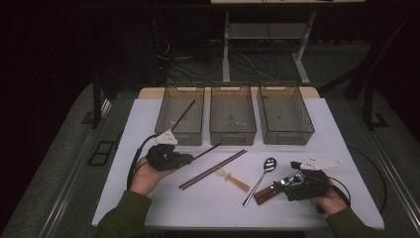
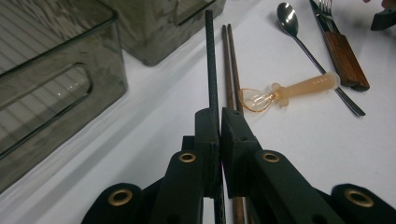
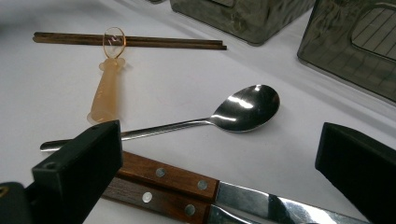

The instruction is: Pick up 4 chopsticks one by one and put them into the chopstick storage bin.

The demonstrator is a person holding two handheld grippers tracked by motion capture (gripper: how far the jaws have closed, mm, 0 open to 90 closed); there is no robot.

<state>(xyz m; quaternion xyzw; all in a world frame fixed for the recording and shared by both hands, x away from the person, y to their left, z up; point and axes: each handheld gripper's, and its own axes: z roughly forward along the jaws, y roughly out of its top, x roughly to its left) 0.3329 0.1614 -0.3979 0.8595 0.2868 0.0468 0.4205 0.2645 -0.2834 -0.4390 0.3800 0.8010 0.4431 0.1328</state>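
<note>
Overhead, the left tool is clenched on a black chopstick just in front of the left bin, above the white worktop. Along the left tool's own jaws, that chopstick sits pinched between them, beside the brown chopstick pair. Seen from the right tool, its jaws stand released over wooden-handled cutlery, near a spoon.
</note>
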